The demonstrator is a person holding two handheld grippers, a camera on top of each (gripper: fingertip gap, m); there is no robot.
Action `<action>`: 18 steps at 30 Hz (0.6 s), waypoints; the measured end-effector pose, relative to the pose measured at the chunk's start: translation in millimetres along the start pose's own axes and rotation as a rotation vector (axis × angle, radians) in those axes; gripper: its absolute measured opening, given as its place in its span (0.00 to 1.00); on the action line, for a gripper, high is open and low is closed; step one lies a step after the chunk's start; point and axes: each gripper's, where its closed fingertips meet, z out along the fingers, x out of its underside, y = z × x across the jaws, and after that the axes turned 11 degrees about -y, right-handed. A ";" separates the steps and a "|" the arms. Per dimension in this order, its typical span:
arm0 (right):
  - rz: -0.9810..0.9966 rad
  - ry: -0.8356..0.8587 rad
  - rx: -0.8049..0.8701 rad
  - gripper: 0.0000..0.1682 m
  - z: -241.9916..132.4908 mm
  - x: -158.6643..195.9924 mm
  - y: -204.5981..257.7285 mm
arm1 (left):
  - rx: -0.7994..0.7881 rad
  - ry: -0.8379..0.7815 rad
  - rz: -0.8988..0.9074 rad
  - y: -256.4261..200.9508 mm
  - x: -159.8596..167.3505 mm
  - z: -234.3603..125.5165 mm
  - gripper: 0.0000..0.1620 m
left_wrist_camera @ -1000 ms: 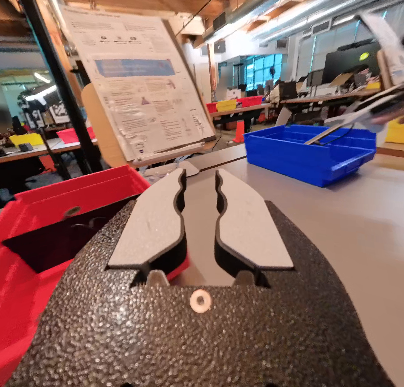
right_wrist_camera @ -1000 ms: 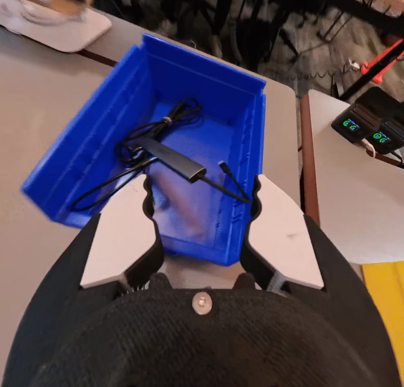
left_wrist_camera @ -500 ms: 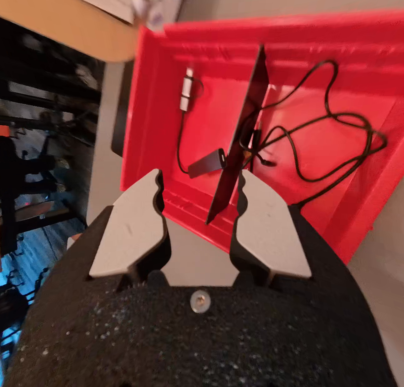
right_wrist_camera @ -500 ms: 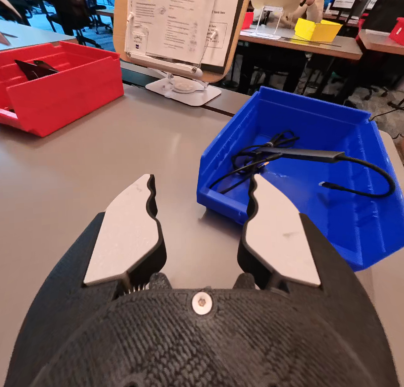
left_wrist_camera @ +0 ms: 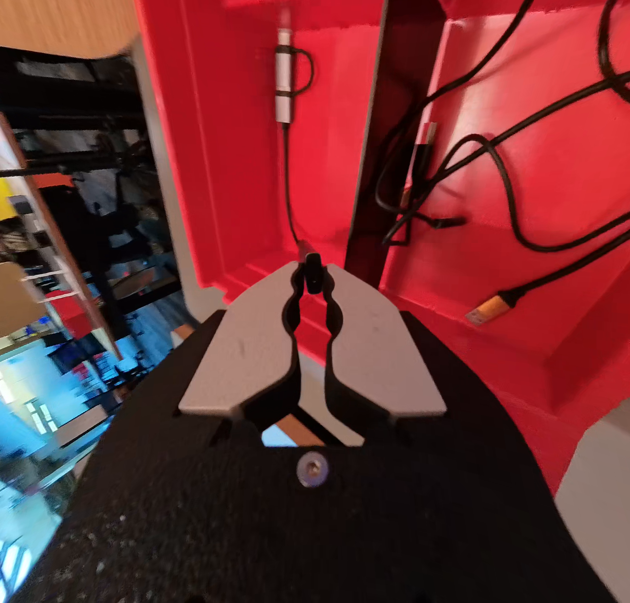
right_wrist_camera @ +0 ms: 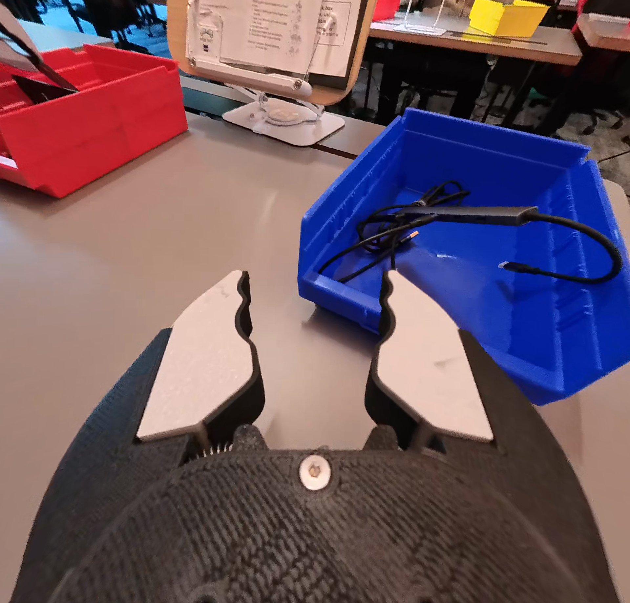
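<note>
Jaws pinching black plug point(left_wrist_camera: 313, 273), right gripper point(right_wrist_camera: 315, 280) agape

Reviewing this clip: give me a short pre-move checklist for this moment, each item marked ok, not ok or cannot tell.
1. Left gripper shut on the dark adapter at its fingertips: ok.
2. Adapter's thin cable and silver connector lying clear in the red bin's left compartment: ok.
3. Black divider clear of the left fingers: cannot tell.
4. Right gripper open and empty: ok.
5. Blue bin has room beside the hub and cables: ok.
</note>
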 end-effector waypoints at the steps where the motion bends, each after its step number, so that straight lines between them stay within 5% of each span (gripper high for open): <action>1: 0.011 -0.012 -0.002 0.43 0.3 -1.2 0.1 | -0.034 -0.003 0.013 6.0 -1.2 -5.4 0.06; 5: 0.070 -0.050 -0.016 0.41 5.4 -8.7 8.7 | -0.316 -0.085 0.087 43.5 -16.9 -40.4 0.05; 10: 0.108 -0.137 -0.134 0.42 20.4 -29.7 53.1 | -0.787 -0.129 0.337 65.7 -69.9 -130.3 0.05; 14: 0.213 -0.218 -0.354 0.47 37.0 -49.1 124.2 | -0.996 -0.301 0.479 25.3 -144.3 -184.5 0.05; 18: 0.513 -0.274 -0.586 0.49 42.5 -65.0 187.4 | -1.005 -0.532 0.594 -49.1 -215.3 -188.2 0.05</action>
